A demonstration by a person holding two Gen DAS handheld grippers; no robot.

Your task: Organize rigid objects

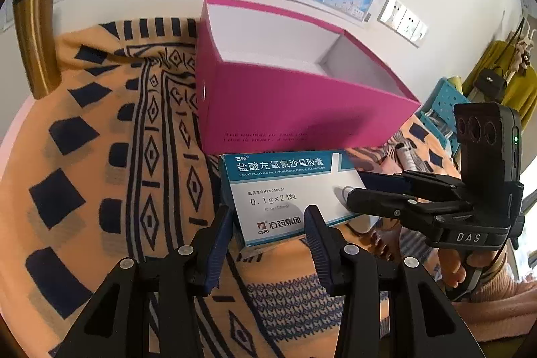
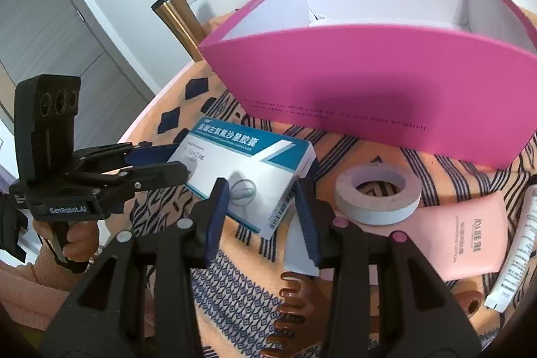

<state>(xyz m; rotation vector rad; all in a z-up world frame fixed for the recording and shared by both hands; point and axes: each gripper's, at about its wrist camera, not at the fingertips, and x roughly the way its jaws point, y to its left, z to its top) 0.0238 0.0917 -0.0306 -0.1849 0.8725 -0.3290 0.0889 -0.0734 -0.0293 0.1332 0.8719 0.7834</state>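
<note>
Two grippers meet on one carton, and I see it from both wrists. The largest thing before me is the pink box (image 2: 369,83), open-topped with a white inside, standing on the patterned cloth (image 1: 100,156). Just in front of it is the medicine carton (image 2: 248,176), tilted, its near end raised. My right gripper (image 2: 261,200) has its jaws partly open with blue pads on either long side of that carton; they look closed on it. My left gripper (image 1: 268,223) straddles the carton's other end at a similar gap, though whether its pads press I cannot tell. Beside the carton lie a tape roll (image 2: 377,198), a pink tube (image 2: 466,234) and a brown hair claw (image 2: 295,307).
</note>
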